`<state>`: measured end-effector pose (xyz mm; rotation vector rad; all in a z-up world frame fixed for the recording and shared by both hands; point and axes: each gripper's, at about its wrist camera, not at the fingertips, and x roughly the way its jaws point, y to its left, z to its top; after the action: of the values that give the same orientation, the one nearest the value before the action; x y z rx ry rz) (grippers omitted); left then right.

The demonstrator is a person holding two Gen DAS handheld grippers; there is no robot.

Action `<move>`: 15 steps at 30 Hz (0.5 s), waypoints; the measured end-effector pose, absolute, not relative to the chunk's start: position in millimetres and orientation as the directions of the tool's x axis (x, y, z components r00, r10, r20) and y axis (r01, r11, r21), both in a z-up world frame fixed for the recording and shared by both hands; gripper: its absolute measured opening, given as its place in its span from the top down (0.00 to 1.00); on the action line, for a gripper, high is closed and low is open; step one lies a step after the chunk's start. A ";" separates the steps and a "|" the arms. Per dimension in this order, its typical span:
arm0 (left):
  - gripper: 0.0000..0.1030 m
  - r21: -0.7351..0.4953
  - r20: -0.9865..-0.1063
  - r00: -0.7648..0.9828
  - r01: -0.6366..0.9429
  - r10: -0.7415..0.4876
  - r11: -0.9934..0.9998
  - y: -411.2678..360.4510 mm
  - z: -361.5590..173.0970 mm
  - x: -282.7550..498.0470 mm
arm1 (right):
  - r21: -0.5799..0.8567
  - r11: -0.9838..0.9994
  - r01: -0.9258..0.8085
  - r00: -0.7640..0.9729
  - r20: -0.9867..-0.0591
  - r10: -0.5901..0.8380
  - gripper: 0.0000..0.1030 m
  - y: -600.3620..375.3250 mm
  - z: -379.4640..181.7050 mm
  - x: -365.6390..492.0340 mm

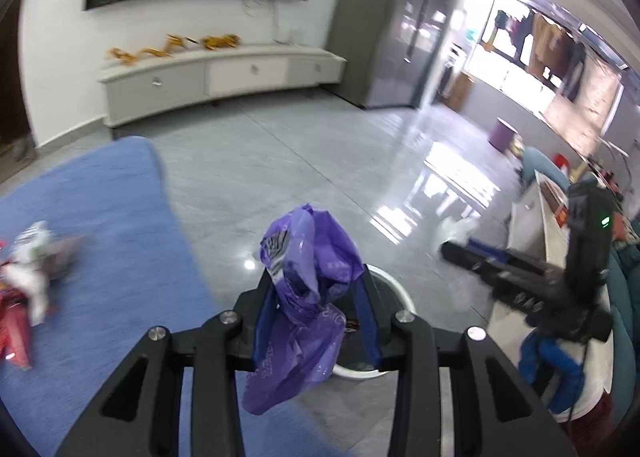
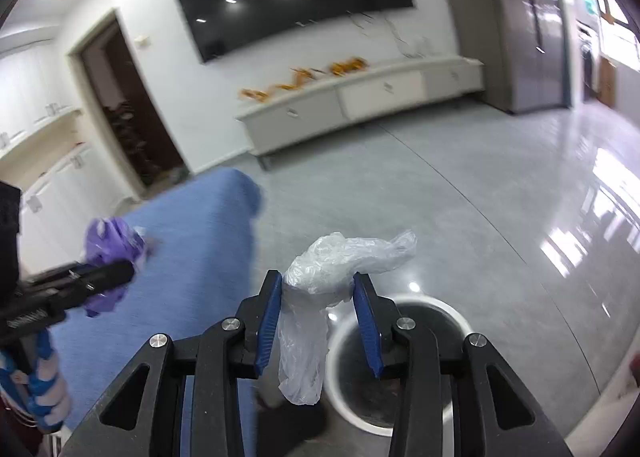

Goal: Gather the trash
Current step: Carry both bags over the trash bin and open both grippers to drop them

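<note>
My left gripper (image 1: 314, 271) is shut on a crumpled purple plastic bag (image 1: 308, 241), which hangs down between the blue pads. It is held over a round white-rimmed bin (image 1: 394, 285) on the floor. My right gripper (image 2: 317, 276) is shut on a clear plastic bag (image 2: 344, 255), just above and left of the same bin (image 2: 452, 309). In the left wrist view the right gripper (image 1: 452, 247) comes in from the right with the clear bag (image 1: 460, 227). The right wrist view has the left gripper (image 2: 124, 271) and the purple bag (image 2: 112, 241) at the left.
A blue-covered table (image 1: 100, 217) stands left of the bin, with red and white wrappers (image 1: 24, 277) on it. Grey tiled floor stretches to a long low TV cabinet (image 1: 220, 77) on the far wall. A white table (image 1: 536, 225) stands at the right, a purple stool (image 1: 502, 133) beyond it.
</note>
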<state>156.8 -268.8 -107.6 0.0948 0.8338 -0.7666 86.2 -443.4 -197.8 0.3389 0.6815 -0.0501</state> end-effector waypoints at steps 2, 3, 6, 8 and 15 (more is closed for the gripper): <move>0.64 -0.223 -0.709 0.391 0.665 -0.587 0.713 -292.3 -117.5 160.7 | 0.290 0.939 0.185 0.759 -0.649 0.051 0.66 -457.7 -213.2 87.8; 0.64 -0.228 -0.714 0.375 0.672 -0.590 0.704 -303.2 -123.1 163.5 | 0.288 0.937 0.195 0.751 -0.659 0.046 0.66 -464.5 -219.8 86.8; 0.63 -0.254 -0.728 0.328 0.687 -0.603 0.681 -331.3 -140.6 171.8 | 0.293 0.928 0.230 0.724 -0.689 0.038 0.65 -480.5 -242.3 89.0; 0.61 -0.279 -0.734 0.295 0.690 -0.612 0.668 -346.3 -151.4 179.0 | 0.292 0.922 0.253 0.707 -0.707 0.030 0.64 -487.5 -254.0 93.0; 0.36 -0.346 -0.735 0.237 0.676 -0.636 0.651 -373.4 -169.4 192.6 | 0.274 0.906 0.323 0.670 -0.742 -0.014 0.51 -509.3 -272.1 89.5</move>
<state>192.6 -373.4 -169.4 0.0472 0.9823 -0.8992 89.5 -509.3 -272.1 0.4048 0.8201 -0.1958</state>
